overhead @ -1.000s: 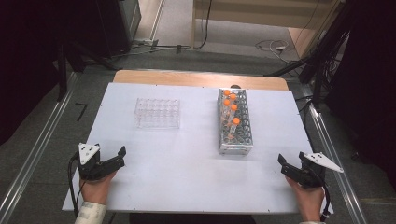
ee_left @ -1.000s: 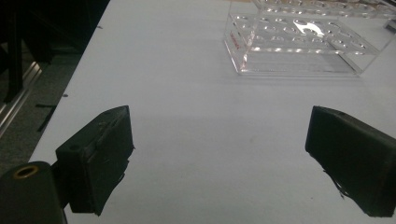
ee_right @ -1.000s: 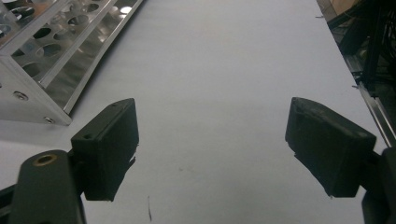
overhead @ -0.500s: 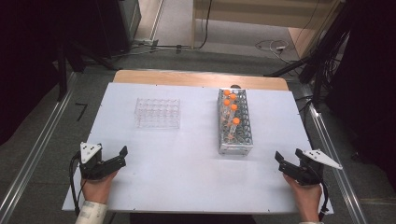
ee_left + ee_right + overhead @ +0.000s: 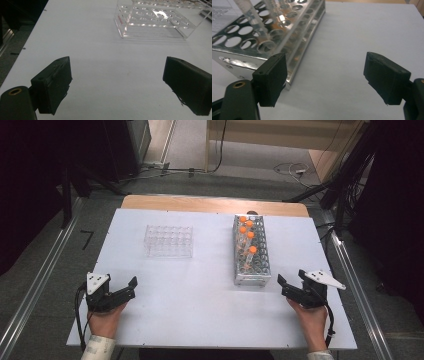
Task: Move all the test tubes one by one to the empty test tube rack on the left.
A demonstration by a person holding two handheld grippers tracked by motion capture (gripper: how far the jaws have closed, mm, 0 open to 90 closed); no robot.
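Note:
A metal rack (image 5: 251,265) stands right of centre on the white table top (image 5: 200,285), with several orange-capped tubes (image 5: 246,226) upright in its far half. A clear plastic rack (image 5: 168,240) with nothing in its holes stands left of centre. My left gripper (image 5: 131,288) rests near the front left, open and with nothing in it, pointing right; the clear rack (image 5: 152,22) lies ahead of its spread jaws (image 5: 117,75). My right gripper (image 5: 283,286) is open and holds nothing, just right of the metal rack's near end (image 5: 262,42); a clear tube (image 5: 252,17) leans above its left jaw.
A wooden strip (image 5: 215,203) runs along the table's far edge. Metal rails (image 5: 360,290) flank both sides, and cables (image 5: 295,170) lie on the floor beyond. Bare table top spreads between the two grippers and in front of both racks.
My right gripper has moved left and a little away from the front edge, closer to the metal rack's near end. The left gripper and both racks have stayed put.

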